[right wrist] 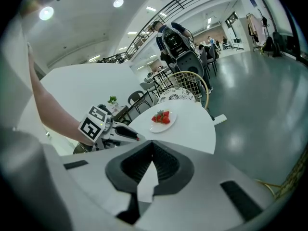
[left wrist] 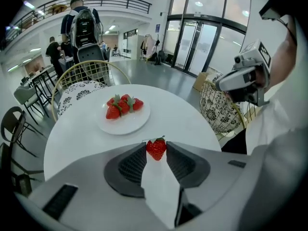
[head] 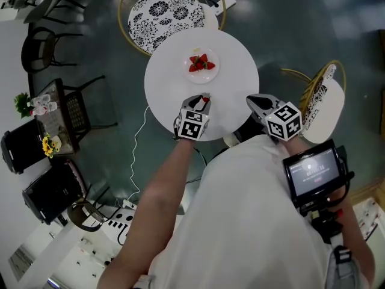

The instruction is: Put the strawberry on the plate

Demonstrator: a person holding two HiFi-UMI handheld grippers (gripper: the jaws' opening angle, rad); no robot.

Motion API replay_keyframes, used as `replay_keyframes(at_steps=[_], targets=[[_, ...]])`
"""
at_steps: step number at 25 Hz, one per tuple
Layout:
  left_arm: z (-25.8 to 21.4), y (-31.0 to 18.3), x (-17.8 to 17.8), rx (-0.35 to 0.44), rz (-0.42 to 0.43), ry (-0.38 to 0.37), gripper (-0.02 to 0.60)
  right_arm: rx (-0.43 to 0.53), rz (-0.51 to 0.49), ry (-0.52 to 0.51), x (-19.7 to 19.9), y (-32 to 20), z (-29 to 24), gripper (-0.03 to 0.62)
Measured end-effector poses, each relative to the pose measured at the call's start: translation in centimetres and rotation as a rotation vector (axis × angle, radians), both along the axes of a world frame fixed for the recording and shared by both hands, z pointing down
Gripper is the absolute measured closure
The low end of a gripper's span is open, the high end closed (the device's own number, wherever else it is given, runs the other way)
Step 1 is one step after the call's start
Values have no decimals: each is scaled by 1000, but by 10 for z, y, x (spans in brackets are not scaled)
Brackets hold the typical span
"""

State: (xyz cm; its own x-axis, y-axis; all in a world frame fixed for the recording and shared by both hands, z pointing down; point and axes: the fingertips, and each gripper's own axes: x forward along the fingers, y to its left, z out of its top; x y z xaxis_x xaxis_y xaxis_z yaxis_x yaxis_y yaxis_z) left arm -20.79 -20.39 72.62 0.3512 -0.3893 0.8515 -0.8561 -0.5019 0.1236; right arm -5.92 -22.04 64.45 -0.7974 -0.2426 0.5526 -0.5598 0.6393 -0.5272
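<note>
Left tool: jaws set narrow on 1 strawberry, with the 2 pads against its flanks. It is held short of the plate, over the white round counter.

Handling, as judged: light, soft, easily bruised and slick-skinned. Grip across the broad shoulders below the calyx, with minimal pressure.

Right tool: jaws together, empty, near-right of the plate.

The plate already carries a cluster of strawberries.
</note>
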Motion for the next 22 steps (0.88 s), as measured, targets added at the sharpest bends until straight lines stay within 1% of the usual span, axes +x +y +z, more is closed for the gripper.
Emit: replay_keyframes(at_steps=[4, 10, 13, 16, 22], targets=[[-10, -10, -1, 11, -54, 26, 445, -2, 7, -1, 2, 1, 2, 589], [-21, -29, -5, 25, -109, 48, 445, 3, 11, -2, 0, -5, -3, 589], [-20, -38, -8, 21, -135, 34, 445, 8, 13, -2, 0, -8, -5, 589], [-19, -45, -11, 17, -141, 12, 445, 8, 20, 1, 2, -10, -5, 589], [-18, -60, -19, -6, -200, 8, 445, 0, 36, 8, 6, -13, -5, 589]])
